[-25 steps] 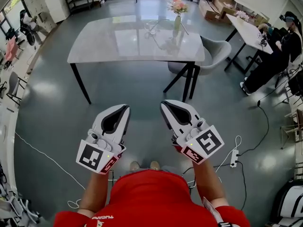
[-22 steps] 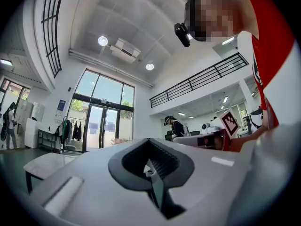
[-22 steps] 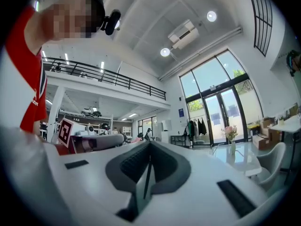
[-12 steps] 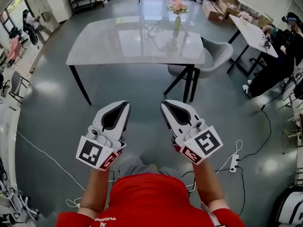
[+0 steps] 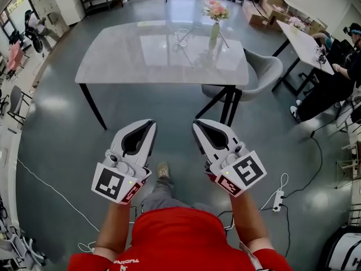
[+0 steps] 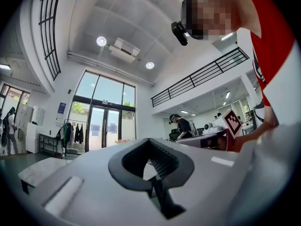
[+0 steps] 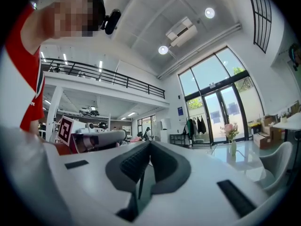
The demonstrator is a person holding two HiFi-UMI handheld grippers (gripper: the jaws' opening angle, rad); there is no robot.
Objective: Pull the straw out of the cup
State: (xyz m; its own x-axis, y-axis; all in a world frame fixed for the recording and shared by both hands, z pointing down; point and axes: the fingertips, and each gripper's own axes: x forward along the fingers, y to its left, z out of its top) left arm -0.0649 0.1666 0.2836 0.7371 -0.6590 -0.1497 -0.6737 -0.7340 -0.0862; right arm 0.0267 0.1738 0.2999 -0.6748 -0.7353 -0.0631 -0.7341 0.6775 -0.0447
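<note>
A clear cup point(image 5: 181, 36) with a thin straw stands on the far side of the grey table point(image 5: 113, 58), too small for detail. To its right is a vase of pink flowers point(image 5: 215, 27), which also shows in the right gripper view as a vase point(image 7: 232, 142). My left gripper point(image 5: 149, 124) and right gripper point(image 5: 197, 124) are held side by side over the floor, well short of the table. Both are shut with nothing between the jaws. The left gripper point(image 6: 149, 142) and right gripper point(image 7: 149, 145) point about level toward the room.
A grey chair point(image 5: 262, 72) sits at the table's right corner. A second table point(image 5: 307, 41) with a seated person point(image 5: 333, 78) is at the far right. A power strip with a cable point(image 5: 277, 199) lies on the floor to the right. The person's foot point(image 5: 163, 170) shows between my grippers.
The table has come nearer and lower in the head view as the person walks toward it. Both grippers keep their place in the view and stay shut.
</note>
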